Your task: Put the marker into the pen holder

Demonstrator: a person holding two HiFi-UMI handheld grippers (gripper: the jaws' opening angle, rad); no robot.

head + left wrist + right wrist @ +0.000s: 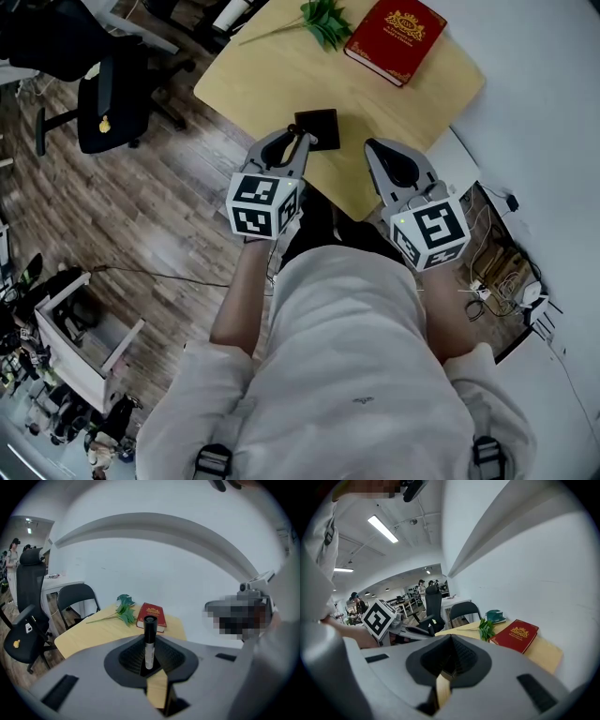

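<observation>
One wooden table (281,80) beside white wall (164,564)

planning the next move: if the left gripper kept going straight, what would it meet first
Likely the book, straight behind the marker it holds, though depth is unclear; the pen holder seems to lie below that line.

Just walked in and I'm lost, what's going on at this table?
A person is at a wooden table with a tool in each hand. The left tool is shut on a marker, held between its jaws, right by the black pen holder. The marker isn't in the holder yet. The right tool hangs alongside, shut and empty.
</observation>
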